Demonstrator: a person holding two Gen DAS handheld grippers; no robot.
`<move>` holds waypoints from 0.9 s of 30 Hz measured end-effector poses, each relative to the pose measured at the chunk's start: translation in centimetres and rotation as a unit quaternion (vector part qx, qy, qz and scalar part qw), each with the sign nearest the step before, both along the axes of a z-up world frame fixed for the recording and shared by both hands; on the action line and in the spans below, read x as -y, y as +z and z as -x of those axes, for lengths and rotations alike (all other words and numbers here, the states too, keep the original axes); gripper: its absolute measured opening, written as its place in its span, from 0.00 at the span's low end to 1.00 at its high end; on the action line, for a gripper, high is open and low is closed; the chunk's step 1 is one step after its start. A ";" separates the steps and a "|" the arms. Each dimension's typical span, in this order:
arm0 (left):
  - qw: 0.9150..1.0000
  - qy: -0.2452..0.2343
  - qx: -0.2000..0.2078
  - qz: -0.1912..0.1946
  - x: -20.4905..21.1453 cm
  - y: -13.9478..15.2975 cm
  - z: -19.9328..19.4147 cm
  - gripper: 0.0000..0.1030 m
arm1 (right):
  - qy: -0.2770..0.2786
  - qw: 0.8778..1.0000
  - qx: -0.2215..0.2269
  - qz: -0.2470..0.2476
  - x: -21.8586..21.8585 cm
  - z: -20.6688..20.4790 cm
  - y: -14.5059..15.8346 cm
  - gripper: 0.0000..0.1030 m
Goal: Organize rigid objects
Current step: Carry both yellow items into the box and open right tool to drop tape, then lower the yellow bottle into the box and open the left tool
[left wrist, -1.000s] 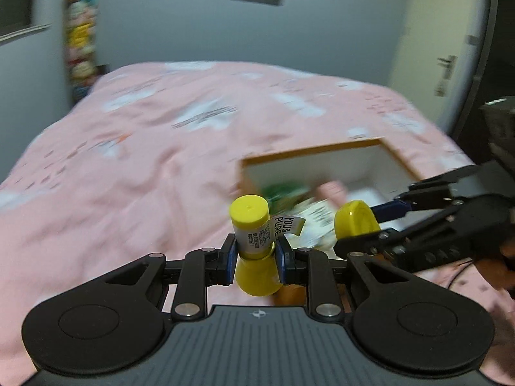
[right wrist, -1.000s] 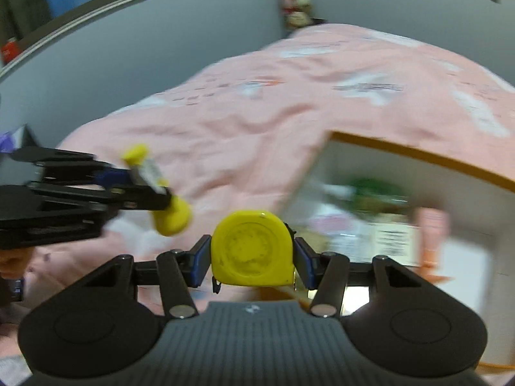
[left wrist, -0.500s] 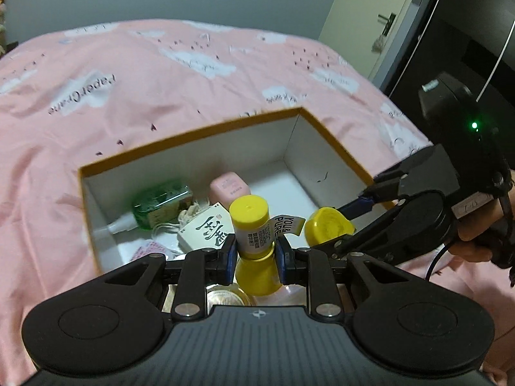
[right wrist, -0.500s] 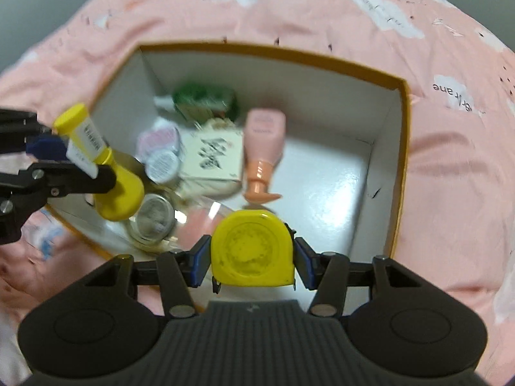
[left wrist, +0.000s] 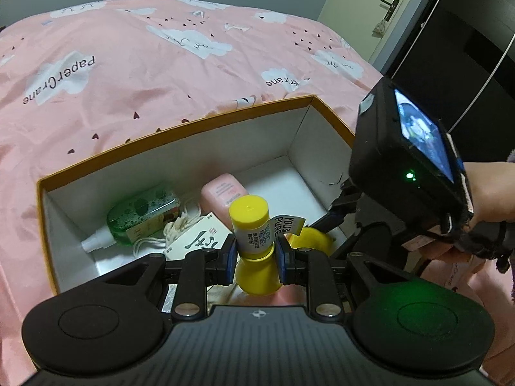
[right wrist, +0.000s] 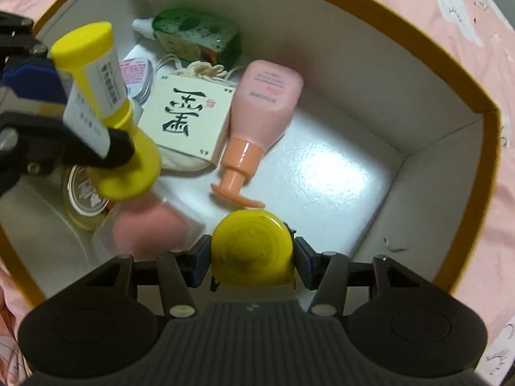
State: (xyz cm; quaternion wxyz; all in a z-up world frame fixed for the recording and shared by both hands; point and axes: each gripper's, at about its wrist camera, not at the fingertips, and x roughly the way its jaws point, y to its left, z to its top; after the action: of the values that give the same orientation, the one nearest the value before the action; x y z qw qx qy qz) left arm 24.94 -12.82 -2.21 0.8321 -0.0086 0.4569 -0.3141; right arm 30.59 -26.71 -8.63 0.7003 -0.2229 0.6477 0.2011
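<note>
- A pink bedspread [left wrist: 135,74] is covering the bed, printed with white clouds and the words "PaperCrane".
- An open box [right wrist: 418,103] with an orange rim and white inside is sitting on the bedspread, and it is holding several things.
- Inside it, a pink pump bottle [right wrist: 264,109] is lying on its side with its nozzle toward the near wall; its small label is too blurred to read.
- A green bottle [right wrist: 199,38] with a white tip is lying along the far wall.
- A white card box [right wrist: 190,119] with large black brush characters is resting on a cream drawstring pouch [right wrist: 206,70], between the green bottle and the pump bottle.
- Two round tins [right wrist: 85,199] and a clear case with a pink sponge [right wrist: 151,228] are lying at the left end.
- The right gripper [right wrist: 252,252] is pointing straight down into the box, its pads gripping a yellow tape measure [right wrist: 252,247] by its sides, just above the box floor near the pump nozzle.
- A hand [left wrist: 482,193] is holding that gripper from the right.
- The left gripper [left wrist: 256,252] is tilting down over the box's left end, clamping the neck of a small yellow bottle [left wrist: 254,234] held above the tins.
- A tag on that bottle is reading "YOU& PURE".
</note>
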 end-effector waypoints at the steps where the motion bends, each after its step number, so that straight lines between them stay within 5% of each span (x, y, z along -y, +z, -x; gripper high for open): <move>1: 1.000 -0.001 -0.002 0.001 0.2 -0.1 -0.2 0.26 | -0.004 1.000 -0.006 -0.005 0.1 -0.2 -0.2 0.52; 8: 1.000 -0.010 -0.009 0.006 1.0 -0.2 -0.6 0.26 | -0.006 1.000 0.011 -0.022 1.0 0.1 1.0 0.58; 11: 1.000 -0.018 -0.014 0.015 1.5 0.0 -0.2 0.26 | 0.001 0.999 0.025 -0.035 1.3 0.5 2.9 0.53; 19: 0.998 -0.045 -0.042 0.033 3.7 -0.7 0.8 0.26 | 0.041 0.982 0.181 0.027 2.3 4.1 9.4 0.48; 27: 0.994 -0.081 -0.066 -0.011 7.1 -2.9 1.6 0.26 | -0.016 0.978 0.208 -0.012 4.4 3.8 9.5 0.43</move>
State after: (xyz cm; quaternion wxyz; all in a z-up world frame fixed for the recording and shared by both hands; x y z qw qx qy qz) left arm 23.30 -19.92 -5.14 0.7717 0.0165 0.5137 -0.3746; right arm 26.83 -31.11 0.88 0.8253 -0.2410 0.4892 0.1468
